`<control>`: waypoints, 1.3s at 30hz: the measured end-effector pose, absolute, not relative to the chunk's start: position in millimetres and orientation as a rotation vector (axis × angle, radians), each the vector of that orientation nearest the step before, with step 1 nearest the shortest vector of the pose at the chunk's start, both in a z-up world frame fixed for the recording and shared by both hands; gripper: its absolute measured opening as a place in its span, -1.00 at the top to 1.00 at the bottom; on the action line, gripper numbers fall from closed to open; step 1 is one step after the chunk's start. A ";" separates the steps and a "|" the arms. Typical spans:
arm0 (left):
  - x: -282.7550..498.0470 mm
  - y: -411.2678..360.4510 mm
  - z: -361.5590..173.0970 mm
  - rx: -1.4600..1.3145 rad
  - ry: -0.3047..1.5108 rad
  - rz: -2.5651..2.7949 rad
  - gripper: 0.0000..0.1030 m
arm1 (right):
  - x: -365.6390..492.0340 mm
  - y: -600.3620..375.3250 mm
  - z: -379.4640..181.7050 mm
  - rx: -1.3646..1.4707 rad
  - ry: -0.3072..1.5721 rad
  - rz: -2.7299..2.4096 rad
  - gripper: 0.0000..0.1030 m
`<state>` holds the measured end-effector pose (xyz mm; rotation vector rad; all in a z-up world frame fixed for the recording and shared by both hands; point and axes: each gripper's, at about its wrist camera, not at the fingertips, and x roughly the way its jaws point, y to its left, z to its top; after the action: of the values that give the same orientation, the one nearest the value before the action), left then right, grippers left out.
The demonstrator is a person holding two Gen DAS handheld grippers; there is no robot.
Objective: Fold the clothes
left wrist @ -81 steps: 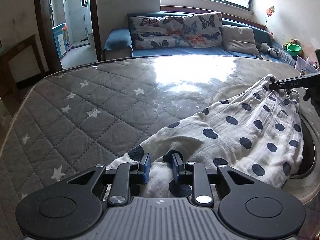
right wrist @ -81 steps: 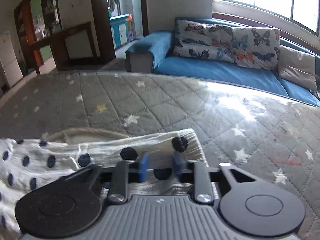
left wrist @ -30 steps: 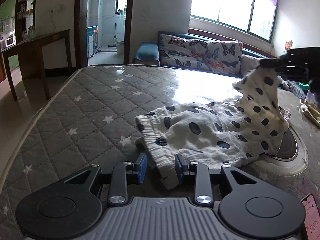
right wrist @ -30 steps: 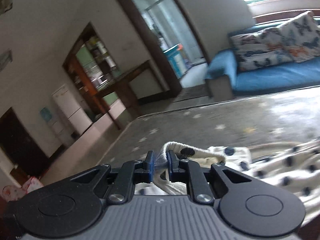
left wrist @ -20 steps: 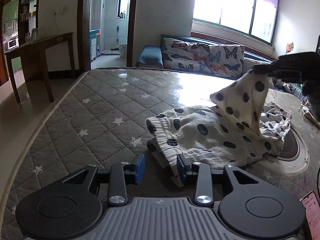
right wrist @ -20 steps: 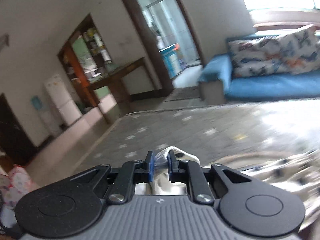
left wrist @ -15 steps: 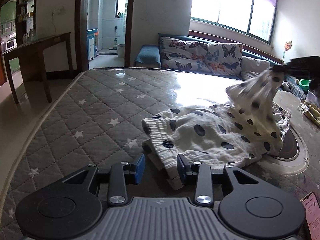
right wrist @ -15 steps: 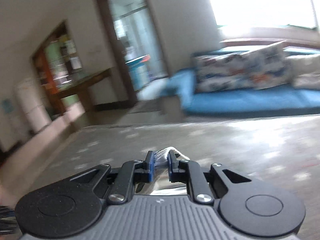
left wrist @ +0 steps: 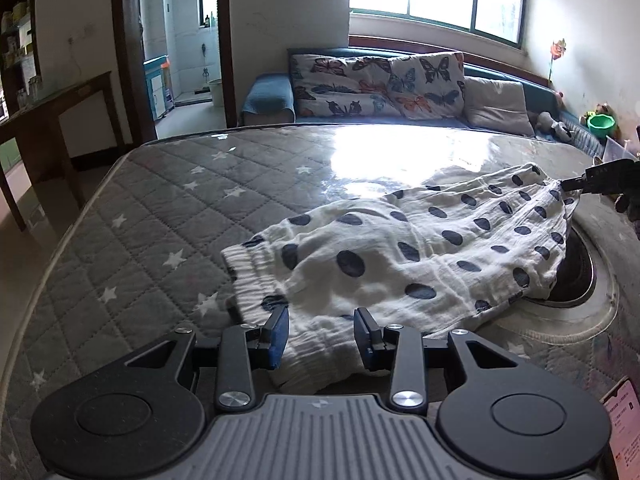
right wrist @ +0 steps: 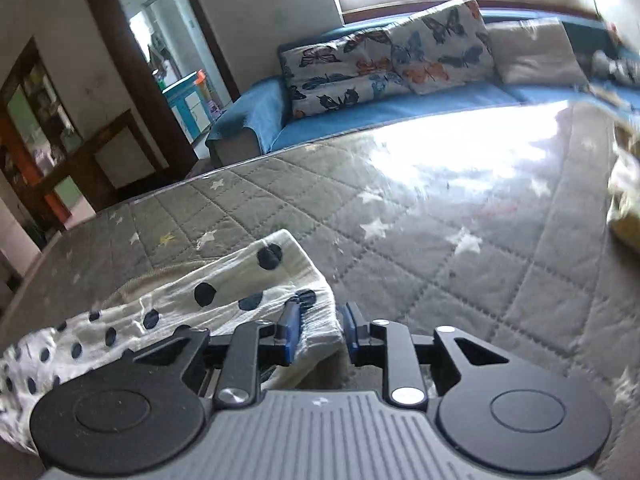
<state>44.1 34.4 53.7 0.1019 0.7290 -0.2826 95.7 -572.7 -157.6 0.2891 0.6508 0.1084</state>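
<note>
A white garment with dark polka dots [left wrist: 420, 256] lies spread on the grey star-quilted mattress [left wrist: 160, 208]. My left gripper [left wrist: 321, 336] is open, its jaws on either side of the garment's near edge. My right gripper [right wrist: 318, 334] is open, with the garment's corner [right wrist: 316, 320] lying loose between its blue pads. In the left wrist view the right gripper [left wrist: 592, 180] shows at the far right, at the garment's far corner. The garment also shows in the right wrist view [right wrist: 180, 304].
A blue sofa with butterfly cushions [left wrist: 380, 84] stands behind the mattress. A round dark recess [left wrist: 576, 276] lies under the garment's right edge. A dark wooden table [left wrist: 48, 120] and a doorway are at the left. A phone [left wrist: 624, 428] lies at the bottom right.
My right gripper has lowered the lifted corner back to the mattress on the right and opened. The garment now lies spread flat. My left gripper stays open at the near edge.
</note>
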 end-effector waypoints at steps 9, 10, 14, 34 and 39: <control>51.1 22.4 52.5 0.128 0.752 -0.276 0.17 | 102.6 -583.7 -176.9 0.361 0.612 0.158 0.28; 50.8 22.3 52.8 0.129 0.754 -0.277 0.17 | 102.3 -581.5 -177.3 0.353 0.608 0.162 0.28; 50.1 23.6 52.9 0.125 0.754 -0.275 0.17 | 103.0 -574.0 -175.6 0.325 0.616 0.133 0.65; 26.6 75.6 50.7 0.010 0.694 -0.218 0.16 | 69.6 -438.4 -81.3 0.344 0.454 0.348 0.70; 13.8 101.0 50.6 -0.030 0.678 -0.184 0.15 | 52.8 -358.0 -75.3 0.232 0.429 0.458 0.70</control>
<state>13.8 101.0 50.6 -0.0305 0.6782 -0.1841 52.8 -358.0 -75.3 0.2324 0.4288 0.4580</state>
